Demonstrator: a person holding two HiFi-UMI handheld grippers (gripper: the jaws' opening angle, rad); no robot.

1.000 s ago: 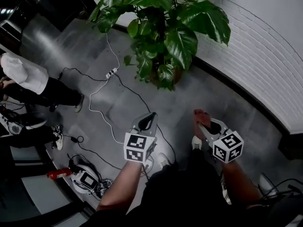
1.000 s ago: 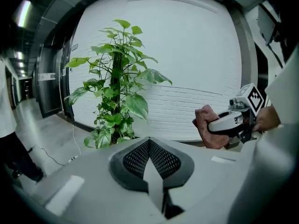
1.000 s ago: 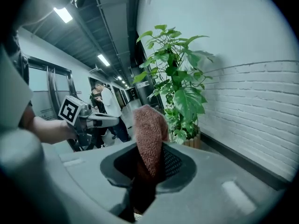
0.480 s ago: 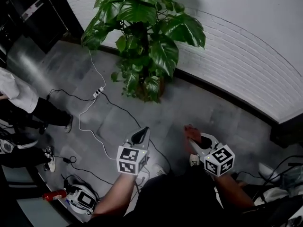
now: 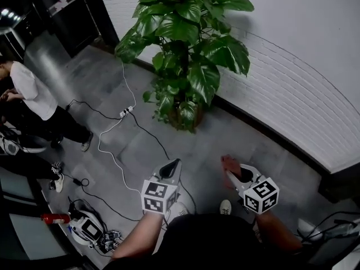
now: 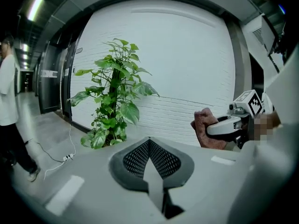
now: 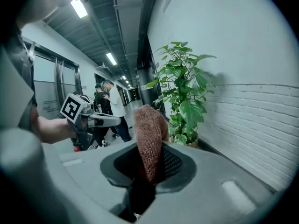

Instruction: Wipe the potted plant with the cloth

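A tall potted plant point(image 5: 188, 44) with big green leaves stands on the grey floor against the white brick wall; it also shows in the left gripper view point(image 6: 112, 101) and the right gripper view point(image 7: 184, 97). My right gripper point(image 5: 230, 167) is shut on a reddish-brown cloth point(image 7: 148, 143), which sticks up from its jaws point(image 5: 229, 165) point(image 6: 205, 129). My left gripper point(image 5: 173, 166) is shut with nothing in it. Both grippers hang a good step short of the plant, side by side.
A white power strip point(image 5: 126, 112) with cables trails across the floor left of the plant. A person in a white shirt point(image 5: 34, 94) stands at the far left. Gear and a red can point(image 5: 55, 218) lie at the lower left. Dark doors point(image 5: 67, 10) are behind.
The view has swung: the plant now sits higher and slightly right compared with half a second ago. Both grippers stay side by side, the cloth still held in the right one.
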